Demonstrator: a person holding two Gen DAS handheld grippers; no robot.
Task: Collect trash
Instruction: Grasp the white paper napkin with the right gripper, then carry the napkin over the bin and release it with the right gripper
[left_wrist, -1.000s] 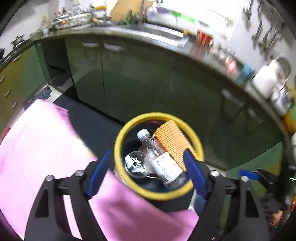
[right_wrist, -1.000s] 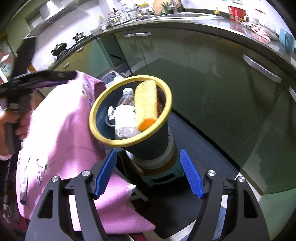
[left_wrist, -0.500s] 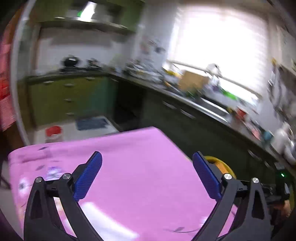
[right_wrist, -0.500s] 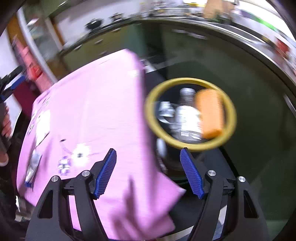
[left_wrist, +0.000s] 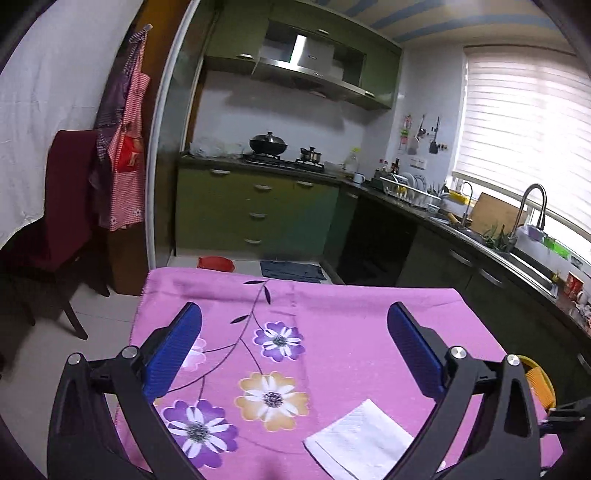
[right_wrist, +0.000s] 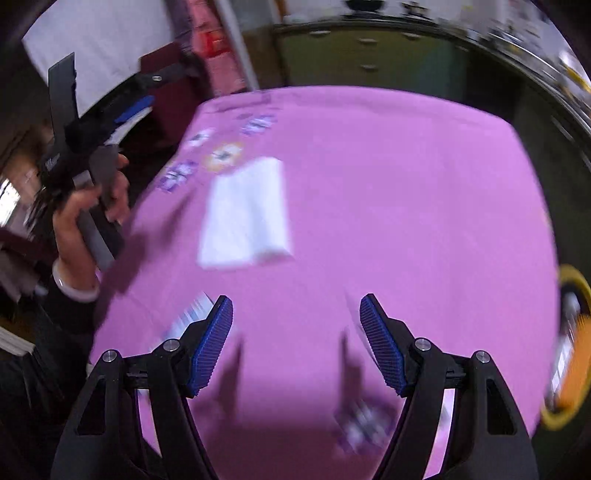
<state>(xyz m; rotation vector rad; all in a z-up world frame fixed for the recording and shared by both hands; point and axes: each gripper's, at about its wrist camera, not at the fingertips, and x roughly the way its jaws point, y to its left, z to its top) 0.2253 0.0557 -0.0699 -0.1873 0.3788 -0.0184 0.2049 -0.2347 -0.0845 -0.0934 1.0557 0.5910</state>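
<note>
A white folded paper napkin lies on the pink flowered tablecloth, low between my left gripper's open, empty fingers. My left gripper hovers over the cloth. In the right wrist view the napkin is blurred, ahead of my right gripper, which is open and empty above the cloth. A small printed wrapper lies by its left finger. The yellow-rimmed trash bin, holding an orange mesh piece, stands past the table's right edge; its rim also shows in the left wrist view.
Green kitchen cabinets and a counter with a sink run along the right. A dark red chair stands left of the table. The left gripper in a hand shows at the left of the right wrist view.
Both grippers have swung away from the bin and back over the table. The bin has moved from the middle of both views to the right edge. Both stayed open.
</note>
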